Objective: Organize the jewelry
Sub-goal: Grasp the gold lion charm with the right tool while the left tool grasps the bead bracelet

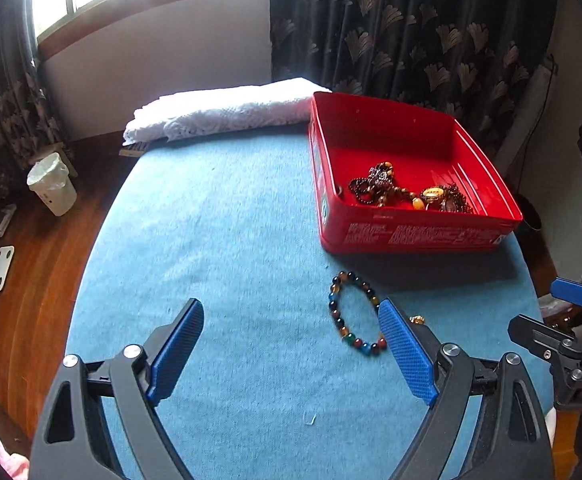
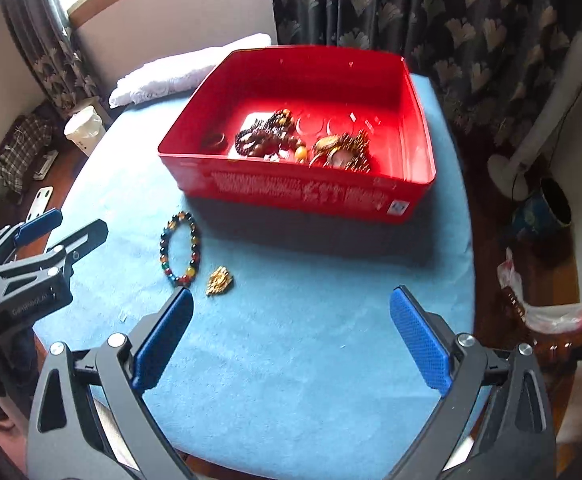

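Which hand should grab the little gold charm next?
Probably the right gripper: its open jaws are empty and the gold charm lies just past its finger. The left gripper sits nearer the beaded bracelet.

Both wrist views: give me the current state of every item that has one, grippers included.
Red rectangular tin box: lidless, upright, holding a heap of beaded jewelry.
Multicoloured round-bead bracelet: loose on the blue tablecloth, outside the box.
Small gold pendant: on the cloth beside the bracelet, apart from it.
Left gripper: open, empty.
Right gripper: open, empty.
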`<act>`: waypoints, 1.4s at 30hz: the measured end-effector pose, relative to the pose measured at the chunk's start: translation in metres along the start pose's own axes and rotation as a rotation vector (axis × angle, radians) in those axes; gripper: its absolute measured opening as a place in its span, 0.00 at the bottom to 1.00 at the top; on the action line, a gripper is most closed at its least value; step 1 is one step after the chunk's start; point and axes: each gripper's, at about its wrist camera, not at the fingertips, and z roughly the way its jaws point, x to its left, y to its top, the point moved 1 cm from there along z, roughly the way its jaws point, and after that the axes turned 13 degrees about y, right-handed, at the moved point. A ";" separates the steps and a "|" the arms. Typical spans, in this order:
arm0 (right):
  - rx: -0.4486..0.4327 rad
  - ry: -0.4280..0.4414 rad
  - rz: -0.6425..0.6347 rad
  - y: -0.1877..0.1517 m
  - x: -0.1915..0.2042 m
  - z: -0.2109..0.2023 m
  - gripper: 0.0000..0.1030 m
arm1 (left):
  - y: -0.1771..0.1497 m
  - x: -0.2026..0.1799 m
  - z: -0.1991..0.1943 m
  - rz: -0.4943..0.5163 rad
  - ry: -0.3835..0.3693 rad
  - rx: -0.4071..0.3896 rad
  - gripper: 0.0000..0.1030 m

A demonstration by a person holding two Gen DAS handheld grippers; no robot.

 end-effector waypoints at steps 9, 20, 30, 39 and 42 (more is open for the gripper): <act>0.031 0.030 0.014 -0.003 0.014 0.025 0.93 | -0.009 0.014 0.012 -0.012 0.022 0.023 0.85; 0.110 0.046 0.025 -0.002 0.017 0.064 0.72 | -0.018 0.033 0.033 -0.035 0.030 0.063 0.85; 0.174 0.059 0.028 0.001 0.022 0.084 0.49 | -0.017 0.032 0.041 -0.027 0.017 0.075 0.85; 0.180 0.042 0.014 0.003 0.027 0.092 0.37 | -0.017 0.033 0.045 -0.034 0.006 0.081 0.85; 0.183 0.033 -0.004 0.003 0.033 0.095 0.37 | -0.017 0.032 0.045 -0.036 0.003 0.082 0.85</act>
